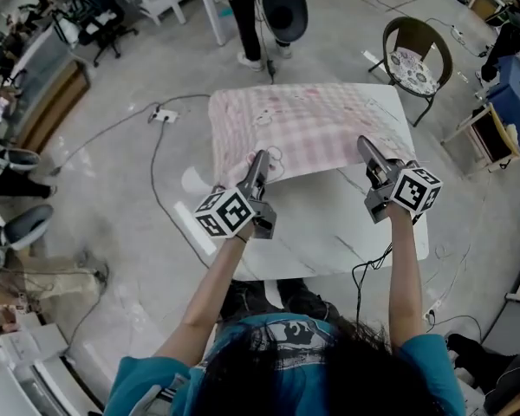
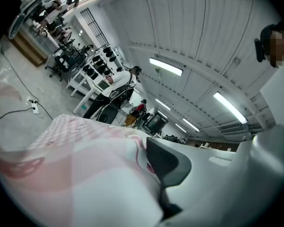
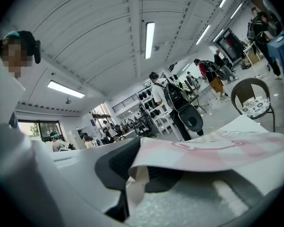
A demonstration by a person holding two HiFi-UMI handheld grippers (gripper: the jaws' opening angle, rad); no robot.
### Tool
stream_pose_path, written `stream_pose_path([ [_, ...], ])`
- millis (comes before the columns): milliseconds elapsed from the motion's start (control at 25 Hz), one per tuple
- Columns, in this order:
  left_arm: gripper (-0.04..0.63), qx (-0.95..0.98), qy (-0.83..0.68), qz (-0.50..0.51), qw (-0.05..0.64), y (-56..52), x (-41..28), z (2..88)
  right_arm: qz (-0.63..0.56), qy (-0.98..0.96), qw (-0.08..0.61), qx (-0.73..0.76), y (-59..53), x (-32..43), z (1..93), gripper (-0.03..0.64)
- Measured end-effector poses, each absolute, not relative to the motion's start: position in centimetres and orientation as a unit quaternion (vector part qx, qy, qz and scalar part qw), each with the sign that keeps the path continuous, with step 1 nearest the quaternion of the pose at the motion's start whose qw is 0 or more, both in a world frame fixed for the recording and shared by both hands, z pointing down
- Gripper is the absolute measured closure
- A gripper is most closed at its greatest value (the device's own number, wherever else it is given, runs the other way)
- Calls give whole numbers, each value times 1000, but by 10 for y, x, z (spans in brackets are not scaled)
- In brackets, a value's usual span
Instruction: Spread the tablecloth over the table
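The left gripper (image 1: pixel 260 159) and right gripper (image 1: pixel 364 144) pinch the pink checked tablecloth (image 1: pixel 308 128), which covers only the far half of the white table (image 1: pixel 329 232).

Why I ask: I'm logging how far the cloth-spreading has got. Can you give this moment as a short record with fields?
Cloth: pink checked tablecloth, lying over the far part of the table
Table: white table, near part bare
Left gripper: left gripper shut on the tablecloth's near edge
Right gripper: right gripper shut on the same edge, further right
Nearby: chair beyond the table's far right corner
Task status: spreading not finished
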State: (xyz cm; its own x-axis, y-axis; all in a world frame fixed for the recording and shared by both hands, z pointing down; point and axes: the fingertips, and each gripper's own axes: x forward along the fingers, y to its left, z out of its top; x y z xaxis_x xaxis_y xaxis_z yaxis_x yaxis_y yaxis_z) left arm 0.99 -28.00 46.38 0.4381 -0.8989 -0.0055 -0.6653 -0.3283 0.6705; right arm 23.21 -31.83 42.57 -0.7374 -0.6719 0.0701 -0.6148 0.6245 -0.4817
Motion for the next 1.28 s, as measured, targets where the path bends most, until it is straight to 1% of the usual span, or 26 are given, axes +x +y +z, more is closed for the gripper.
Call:
stream_pose_path([
  [120, 546, 806, -484, -167, 296, -270, 49, 463, -245, 896, 66, -365, -301, 271, 425, 592],
  [280, 549, 815, -461, -146, 320, -249, 117, 479, -260, 885, 76, -379, -266, 340, 441, 592],
  [480, 546, 822, -443, -104, 344, -236, 159, 496, -285, 863, 80, -410, -244, 385, 462, 588],
  [680, 546, 806, -438, -97, 387, -227, 178, 524, -307, 848, 79, -425, -231, 406, 492, 583],
  [840, 546, 793, -437, -102, 413, -215, 179, 537, -342, 836, 93, -419, -214, 410, 516, 581],
  [1000, 548, 788, -436, -93, 425, -186, 189, 560, -374, 815, 104, -431, -188, 421, 545, 581],
  [1160, 552, 770, -425, -101, 464, -152, 191, 589, -401, 798, 111, -437, -157, 418, 568, 581],
  [1280, 552, 767, -428, -99, 468, -133, 193, 602, -408, 790, 103, -446, -138, 424, 578, 581],
])
